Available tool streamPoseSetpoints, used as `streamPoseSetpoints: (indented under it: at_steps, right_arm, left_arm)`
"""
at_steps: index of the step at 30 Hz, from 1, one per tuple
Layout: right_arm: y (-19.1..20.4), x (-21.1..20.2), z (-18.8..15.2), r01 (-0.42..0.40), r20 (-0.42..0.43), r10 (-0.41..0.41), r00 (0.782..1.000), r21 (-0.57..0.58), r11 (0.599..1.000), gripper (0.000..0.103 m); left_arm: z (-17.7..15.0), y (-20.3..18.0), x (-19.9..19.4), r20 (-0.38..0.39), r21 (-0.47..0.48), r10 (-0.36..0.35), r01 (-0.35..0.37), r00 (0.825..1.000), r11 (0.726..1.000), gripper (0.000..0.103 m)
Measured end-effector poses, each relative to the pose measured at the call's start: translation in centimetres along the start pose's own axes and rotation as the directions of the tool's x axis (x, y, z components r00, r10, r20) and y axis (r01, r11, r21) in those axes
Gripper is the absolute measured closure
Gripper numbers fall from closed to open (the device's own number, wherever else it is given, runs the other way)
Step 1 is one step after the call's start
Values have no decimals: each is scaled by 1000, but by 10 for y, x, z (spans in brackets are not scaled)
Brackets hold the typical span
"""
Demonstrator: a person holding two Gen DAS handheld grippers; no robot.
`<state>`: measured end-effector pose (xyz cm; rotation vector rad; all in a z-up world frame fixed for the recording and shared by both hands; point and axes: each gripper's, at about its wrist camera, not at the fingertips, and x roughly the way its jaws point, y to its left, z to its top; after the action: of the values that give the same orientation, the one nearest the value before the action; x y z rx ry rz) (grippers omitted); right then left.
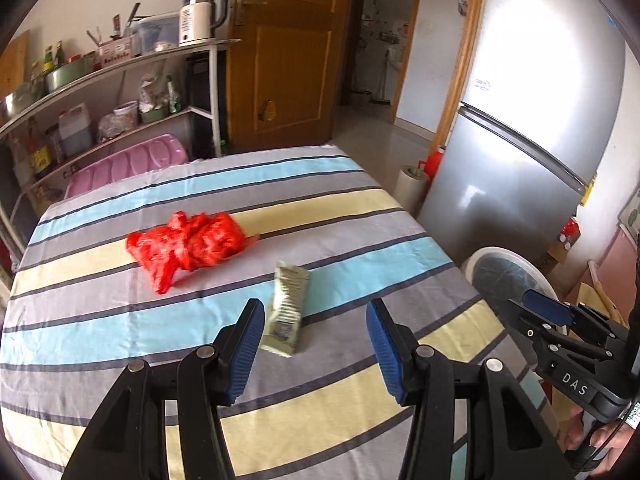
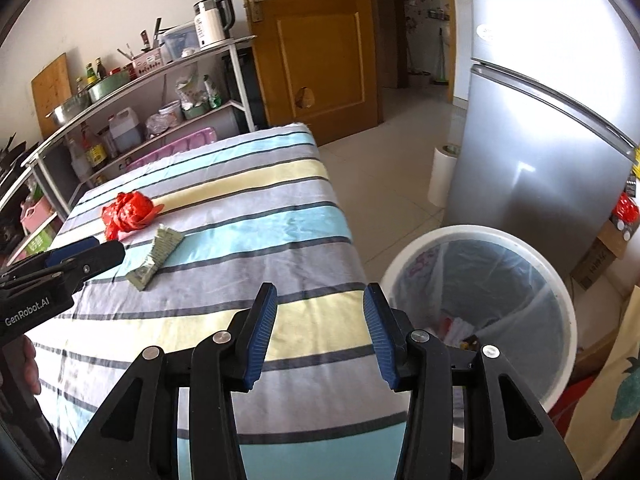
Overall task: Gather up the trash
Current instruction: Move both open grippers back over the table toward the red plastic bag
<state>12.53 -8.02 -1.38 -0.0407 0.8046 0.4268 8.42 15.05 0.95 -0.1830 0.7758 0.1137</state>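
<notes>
Right claw [image 2: 320, 332] gapes empty — only its view shows the bin's [image 2: 560, 300] littered inside.

black tongs [image 1: 316, 352] with ribbed blue pads, silver pivot screws, white "das" and "genrobot.ai" lettering.

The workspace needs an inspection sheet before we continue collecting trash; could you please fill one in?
Surface: table under a striped cloth.
Job's things: crumpled red bag and pale green wrapper lie apart on the cloth; lined white bin on the floor beside the table, some trash inside.
Clutter: nothing seen on the cloth besides these.
Grippers: left gripper and right gripper both open and empty, above the cloth.
Cables: nothing seen.
Surroundings: stocked shelf rack, kettle, wooden door, silver fridge.
</notes>
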Motion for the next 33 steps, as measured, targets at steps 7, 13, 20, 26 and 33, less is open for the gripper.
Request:
streamPoseSetpoints:
  at_steps: [7,13,20,26,33]
  right_arm:
    - [65,27,8,-88,-42,85,996,-80,993,57]
    - [108,54,17,-145,-89,136,987,-105,984,57]
    - [134,84,27,-179,-128,168,977,-77,981,57]
    - [140,104,29,-169,-159,156,975,-66,984,44]
    - [149,112,28,-75,-150,49,987,-175,982,44]
  left_arm:
    - [-6,72,-12,14,-95,66,-64,998,993,49]
    - [-4,112,-13,13,-134,63,-61,998,989,44]
    - [9,137,0,14,-156,43,-41,999,987,43]
    - [24,144,18,3,-141,38,-37,999,989,39]
    - [33,142,43,-28,-166,-16,11,999,986,39]
